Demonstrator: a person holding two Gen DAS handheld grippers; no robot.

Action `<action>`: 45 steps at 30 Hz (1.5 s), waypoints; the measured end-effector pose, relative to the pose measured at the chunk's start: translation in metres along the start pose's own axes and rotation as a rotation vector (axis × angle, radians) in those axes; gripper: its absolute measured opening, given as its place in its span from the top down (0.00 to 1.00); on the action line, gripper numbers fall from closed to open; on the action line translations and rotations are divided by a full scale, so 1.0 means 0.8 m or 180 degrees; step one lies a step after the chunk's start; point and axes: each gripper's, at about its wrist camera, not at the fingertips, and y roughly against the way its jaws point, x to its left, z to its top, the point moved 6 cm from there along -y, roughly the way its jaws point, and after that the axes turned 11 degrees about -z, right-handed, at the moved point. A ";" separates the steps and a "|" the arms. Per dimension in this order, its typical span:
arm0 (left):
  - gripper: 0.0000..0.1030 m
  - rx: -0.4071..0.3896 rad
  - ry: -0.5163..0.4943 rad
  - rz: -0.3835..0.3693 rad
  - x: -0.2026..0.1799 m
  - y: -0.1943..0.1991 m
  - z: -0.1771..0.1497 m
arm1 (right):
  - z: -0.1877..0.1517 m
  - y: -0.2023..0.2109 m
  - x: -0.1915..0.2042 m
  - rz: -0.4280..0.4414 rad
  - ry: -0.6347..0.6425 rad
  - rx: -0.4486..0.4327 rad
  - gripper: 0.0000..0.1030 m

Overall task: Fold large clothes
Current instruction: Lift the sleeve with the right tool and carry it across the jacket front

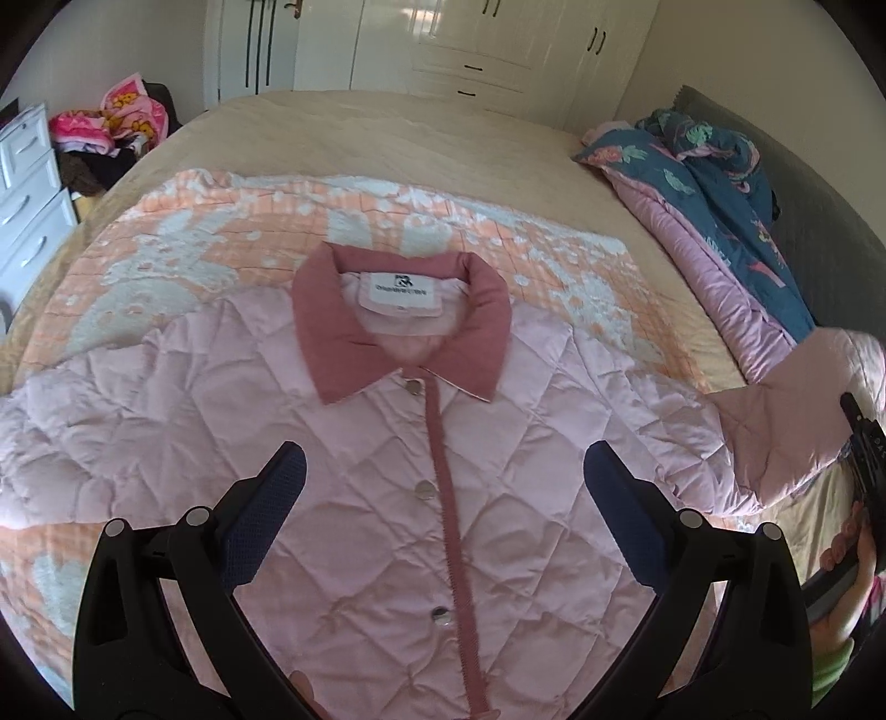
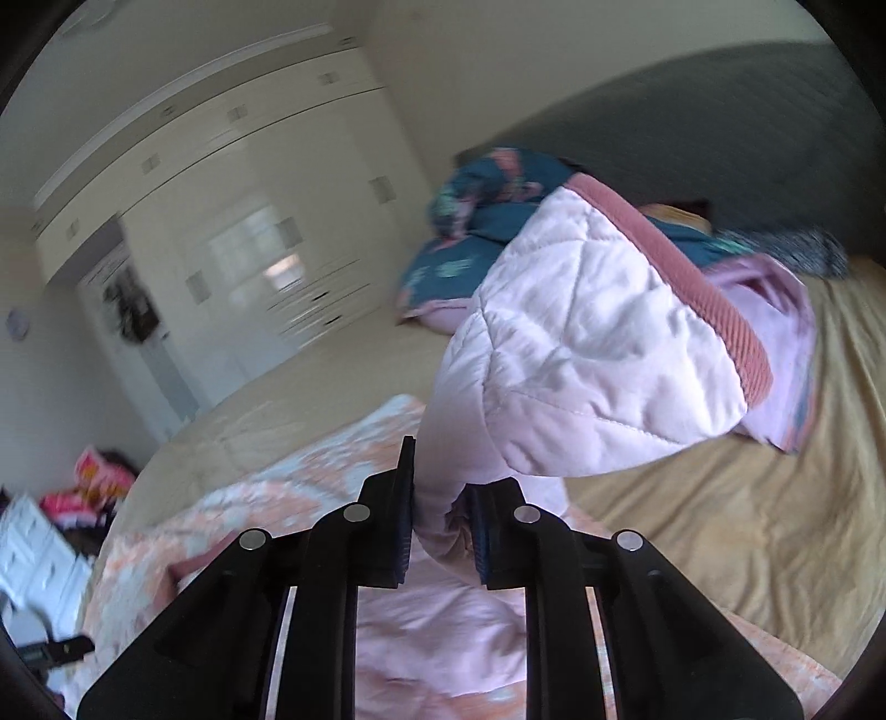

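Right claw (image 2: pixel 437 531): jaws clamped on a pinch of the sleeve (image 2: pixel 598 354), which is raised off the bed (image 2: pixel 720 526). The cuff (image 2: pixel 714 293), with its ribbed rose trim, flops over just beyond my fingertips, toward the headboard side.

Left claw (image 1: pixel 446 498): jaws wide apart, holding nothing, hovering above the jacket (image 1: pixel 387 443) front. The snap placket (image 1: pixel 443 471) runs straight away between my fingers, so the body's long axis lies along my line of sight, collar (image 1: pixel 404 327) at the far end.

The jacket lies face up and buttoned on the orange blanket (image 1: pixel 183 232). Other sleeve spreads flat to the left.

Judgement: the raised sleeve lies to the right of the placket, so its fold goes leftward across the chest. My right hand has it. My left sits nearer the centre line, placed to pin the body.

Farther off: a bundled blue duvet (image 1: pixel 714 166), then wardrobes (image 1: pixel 498 44).
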 end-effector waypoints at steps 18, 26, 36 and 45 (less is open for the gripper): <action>0.09 -0.0304 0.0343 -0.0195 0.081 0.070 0.018 | -0.010 0.073 0.212 0.0616 0.0776 -0.0094 0.85; 0.09 -0.0375 0.0568 -0.0276 0.132 0.080 0.008 | -0.058 0.081 0.291 0.0887 0.1092 0.0013 0.85; 0.09 -0.0392 0.0787 -0.0403 0.179 0.084 -0.019 | -0.156 0.073 0.364 0.1142 0.1430 0.0340 0.85; 0.09 -0.0418 0.1001 -0.0724 0.205 0.077 -0.042 | -0.257 0.054 0.398 0.1154 0.1825 0.0699 0.84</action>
